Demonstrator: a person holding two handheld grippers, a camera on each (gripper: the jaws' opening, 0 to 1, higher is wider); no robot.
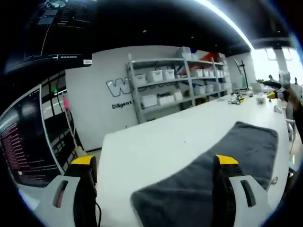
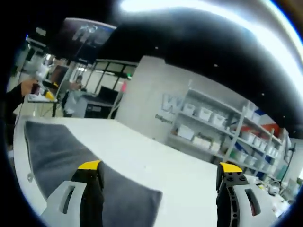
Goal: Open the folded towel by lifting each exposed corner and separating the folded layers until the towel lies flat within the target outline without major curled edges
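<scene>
Grey towel (image 1: 213,165) lies spread on the white surface (image 1: 151,146). Left gripper (image 1: 156,165) hangs wide open, empty, apparently above its near edge; right gripper (image 2: 161,172) likewise.

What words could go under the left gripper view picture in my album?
Open left gripper held above a gray towel lying on a white table, storage shelves behind.

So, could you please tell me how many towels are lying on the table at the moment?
1. A single dark grey towel lies on the white table, stretching away between the open left gripper jaws; the right gripper view shows it too, on the left. Anything below the views is hidden.
</scene>
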